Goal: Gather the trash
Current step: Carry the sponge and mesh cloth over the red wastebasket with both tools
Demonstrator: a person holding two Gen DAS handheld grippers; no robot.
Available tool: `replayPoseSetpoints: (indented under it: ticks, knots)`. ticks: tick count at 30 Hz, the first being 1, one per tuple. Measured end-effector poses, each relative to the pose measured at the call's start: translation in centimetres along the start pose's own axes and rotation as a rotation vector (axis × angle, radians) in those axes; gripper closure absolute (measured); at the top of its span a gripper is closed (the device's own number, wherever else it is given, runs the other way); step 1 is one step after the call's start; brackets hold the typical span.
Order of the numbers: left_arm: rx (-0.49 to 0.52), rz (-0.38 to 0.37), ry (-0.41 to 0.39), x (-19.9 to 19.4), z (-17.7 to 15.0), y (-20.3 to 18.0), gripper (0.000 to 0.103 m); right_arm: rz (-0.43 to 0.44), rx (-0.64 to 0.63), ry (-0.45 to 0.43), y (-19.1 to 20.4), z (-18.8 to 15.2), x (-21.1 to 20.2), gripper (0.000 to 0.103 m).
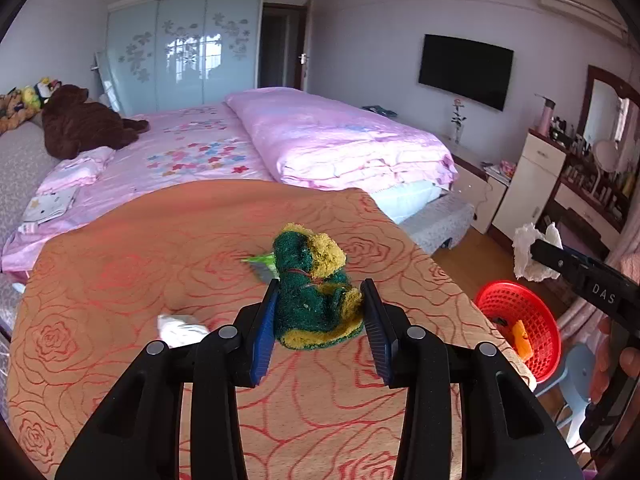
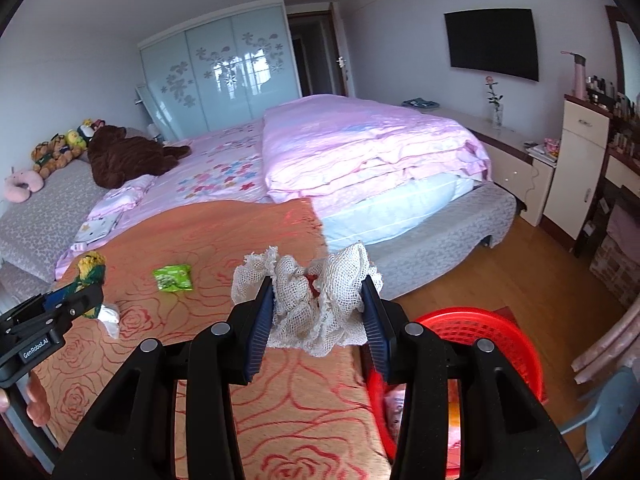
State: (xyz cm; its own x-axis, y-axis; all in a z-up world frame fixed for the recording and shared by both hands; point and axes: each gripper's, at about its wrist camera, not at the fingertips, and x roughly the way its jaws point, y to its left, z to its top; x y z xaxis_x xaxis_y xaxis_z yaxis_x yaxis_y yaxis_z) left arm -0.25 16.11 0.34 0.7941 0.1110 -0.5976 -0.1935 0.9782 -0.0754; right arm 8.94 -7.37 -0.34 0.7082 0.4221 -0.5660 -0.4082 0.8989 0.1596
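Left jaws clamping scouring sponge (image 1: 316, 300), right jaws clamping white mesh cloth (image 2: 316, 300) between them

Rose-patterned orange cloth (image 1: 160, 264) bears green packet (image 2: 173, 277), white wad (image 1: 178, 328)

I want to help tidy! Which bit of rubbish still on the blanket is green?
The green wrapper, flat on the orange blanket. The other loose piece, a crumpled white tissue, lies nearer the left gripper.

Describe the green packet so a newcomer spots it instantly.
Start at the orange rose-patterned cloth in front of the pink bed. On its far left part lies the green packet, flat and loose. Nearby white crumpled paper is colourless; the packet alone is bright green, printed.
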Motion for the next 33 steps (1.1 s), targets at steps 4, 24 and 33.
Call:
replayPoseSetpoints:
  ticks: [4, 24, 33]
  knots:
    - [0.017, -0.020, 0.008, 0.3, 0.1, -1.3, 0.065, -0.022, 0.011, -0.006, -1.1, 0.0, -0.4, 0.062]
    - [0.114, -0.110, 0.040, 2.2, 0.6, -8.1, 0.065, -0.133, 0.087, 0.000, -7.0, -1.2, -1.8, 0.062]
    - [0.176, -0.185, 0.071, 3.5, 0.4, -12.8, 0.065, -0.184, 0.132, 0.009, -10.2, -2.2, -2.3, 0.062]
